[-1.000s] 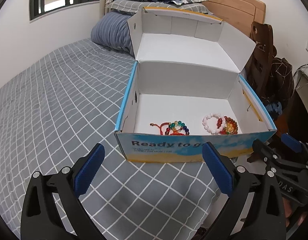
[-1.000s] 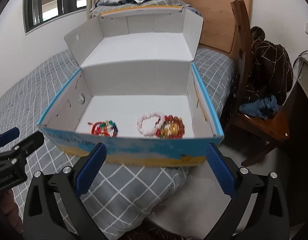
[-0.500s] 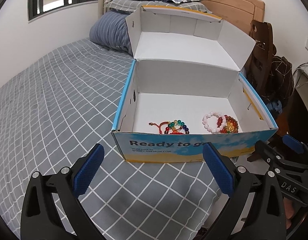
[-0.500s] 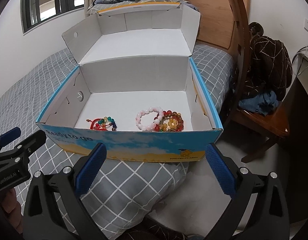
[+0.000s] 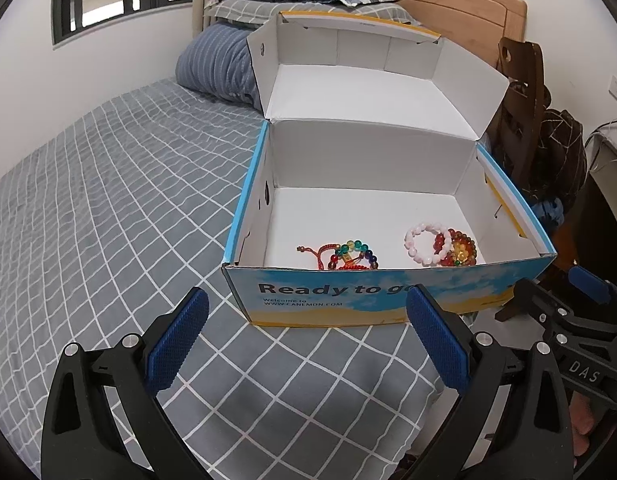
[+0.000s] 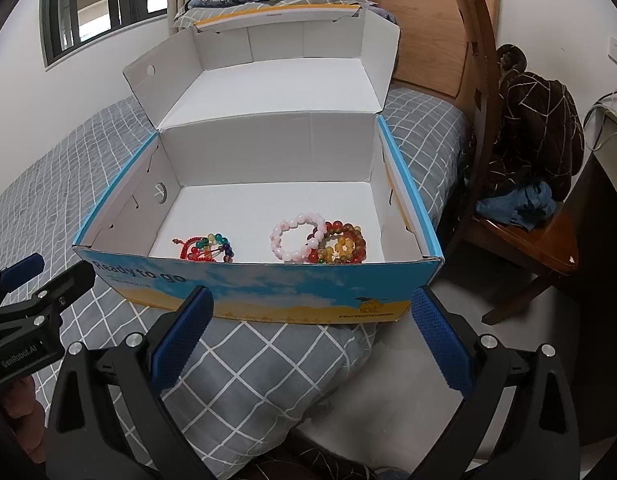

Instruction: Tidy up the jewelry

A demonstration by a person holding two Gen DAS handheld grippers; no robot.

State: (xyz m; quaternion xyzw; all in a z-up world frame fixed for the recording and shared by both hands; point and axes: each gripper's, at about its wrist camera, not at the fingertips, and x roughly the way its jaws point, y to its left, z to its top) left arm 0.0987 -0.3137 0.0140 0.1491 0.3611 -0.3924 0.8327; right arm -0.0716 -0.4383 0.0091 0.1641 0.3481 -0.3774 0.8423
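Observation:
An open cardboard box (image 5: 348,300) (image 6: 268,296) with its lid up stands at the bed's near corner. Inside lie a multicolour bead bracelet on red cord (image 5: 348,256) (image 6: 208,246), a pink bead bracelet (image 5: 422,240) (image 6: 294,236) and an amber and red bead bracelet (image 5: 460,250) (image 6: 342,244) touching it. My left gripper (image 5: 306,332) is open and empty, in front of the box's front wall. My right gripper (image 6: 308,328) is open and empty, in front of the box's right part. Each gripper shows at the other view's edge.
The box rests on a grey checked bedspread (image 5: 108,208) with pillows (image 5: 216,64) and a wooden headboard (image 5: 468,4) behind. A wooden chair (image 6: 520,216) with dark clothes (image 6: 536,120) stands right of the bed, and the floor (image 6: 388,392) lies below the bed corner.
Both grippers have risen a little and tilted down, so more of the box floor and bracelets shows. Both stay open. The bracelets have not moved.

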